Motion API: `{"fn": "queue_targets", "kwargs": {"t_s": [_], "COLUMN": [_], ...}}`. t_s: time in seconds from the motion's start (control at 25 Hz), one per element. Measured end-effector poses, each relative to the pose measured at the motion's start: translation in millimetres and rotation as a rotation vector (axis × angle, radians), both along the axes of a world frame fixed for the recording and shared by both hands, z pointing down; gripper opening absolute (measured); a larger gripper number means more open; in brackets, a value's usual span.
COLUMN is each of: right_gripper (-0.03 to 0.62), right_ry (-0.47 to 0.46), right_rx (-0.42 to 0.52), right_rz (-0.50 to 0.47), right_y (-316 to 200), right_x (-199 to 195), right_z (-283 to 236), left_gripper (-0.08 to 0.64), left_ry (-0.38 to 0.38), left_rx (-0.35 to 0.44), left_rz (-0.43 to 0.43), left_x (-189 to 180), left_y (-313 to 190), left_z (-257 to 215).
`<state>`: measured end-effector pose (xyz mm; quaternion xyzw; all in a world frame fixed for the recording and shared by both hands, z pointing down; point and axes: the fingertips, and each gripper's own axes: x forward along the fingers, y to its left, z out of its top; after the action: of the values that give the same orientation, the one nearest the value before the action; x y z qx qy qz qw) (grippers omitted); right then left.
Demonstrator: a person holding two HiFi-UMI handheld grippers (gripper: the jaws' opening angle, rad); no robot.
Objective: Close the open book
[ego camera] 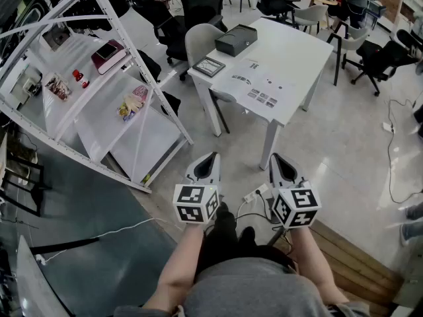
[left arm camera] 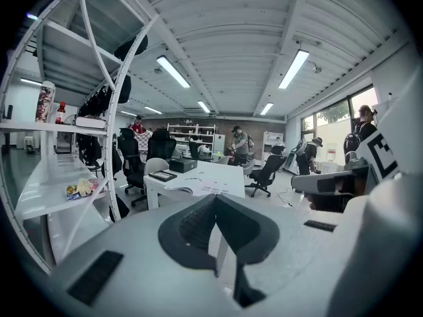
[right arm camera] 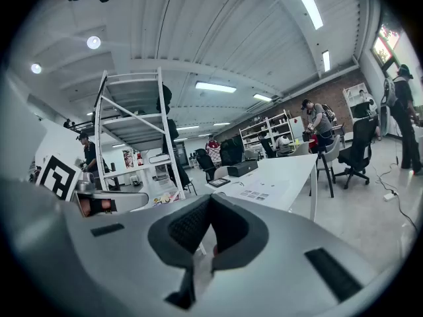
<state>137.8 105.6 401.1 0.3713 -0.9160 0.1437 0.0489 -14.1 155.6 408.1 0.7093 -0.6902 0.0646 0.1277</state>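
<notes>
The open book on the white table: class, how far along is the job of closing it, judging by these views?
Nothing looks done: the book lies open on the white table. Nothing is in hand: the left tongs and right tongs are shut, empty and short of the table. Left: approach, lift one side, fold it shut.

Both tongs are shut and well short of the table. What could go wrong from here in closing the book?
A cable lies on the floor between the person and the table; stepping forward could snag it. The left tongs and right tongs are both shut, so they might shove the open book across the table rather than lift a cover.
</notes>
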Motion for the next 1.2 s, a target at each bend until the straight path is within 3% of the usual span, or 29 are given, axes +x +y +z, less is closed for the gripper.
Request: {"fn": "queue_targets", "kwargs": {"t_s": [0.44, 1.04, 1.2], "right_gripper": [0.005, 0.005, 0.005], "right_ry": [-0.010, -0.023, -0.022], "right_rx": [-0.026, -0.018, -0.034], "right_rz": [-0.017, -0.004, 0.004], "right_y": [2.4, -11.2, -18.5], "right_x": [3.5, 10.7, 12.6], "right_z": [3.5, -2.6, 1.2], "left_gripper": [0.007, 0.011, 0.040], "left_ry": [0.031, 0.013, 0.034], "left_rx": [0.008, 0.005, 0.003], "left_rz": [-0.042, -0.025, -0.025], "left_x": [-3.2, 0.4, -1.2], "left_y": [2.0, -9.1, -15.9], "left_z": [-0.9, -4.6, -2.4]}}
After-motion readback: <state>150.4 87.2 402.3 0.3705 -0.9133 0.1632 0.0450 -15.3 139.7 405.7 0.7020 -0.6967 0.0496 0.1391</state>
